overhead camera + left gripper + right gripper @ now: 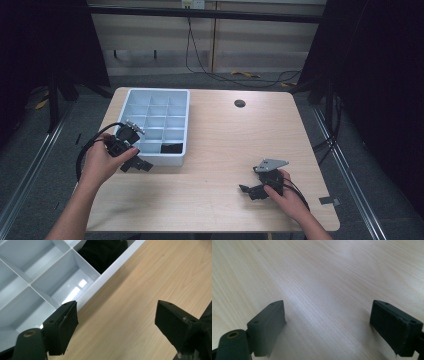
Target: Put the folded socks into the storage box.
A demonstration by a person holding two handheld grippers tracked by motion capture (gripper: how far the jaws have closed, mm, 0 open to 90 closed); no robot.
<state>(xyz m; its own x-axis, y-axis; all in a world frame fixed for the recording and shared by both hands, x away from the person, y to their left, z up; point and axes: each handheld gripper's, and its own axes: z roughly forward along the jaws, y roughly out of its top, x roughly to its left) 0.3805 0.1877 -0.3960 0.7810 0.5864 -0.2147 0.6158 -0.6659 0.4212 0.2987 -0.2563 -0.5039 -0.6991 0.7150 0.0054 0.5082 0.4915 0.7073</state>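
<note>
The table [220, 150] is pale wood-grain laminate, smooth with a soft sheen. At the upper left of the high view, the compartment tray [186, 125] is glossy light-blue plastic that reflects light. The dark item [102, 252] inside it looks matt black. The gripper pads [268, 325] are matt black plastic.

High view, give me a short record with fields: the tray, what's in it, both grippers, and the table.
tray: pale blue compartment tray at the table's far left
contents: a black item in the near-right compartment; the other compartments look bare
left gripper: left gripper open, holding nothing, at the tray's near edge
right gripper: right gripper open, holding nothing, low over bare wood at the near right
table: light wooden table with a round cable hole near the far edge
</note>
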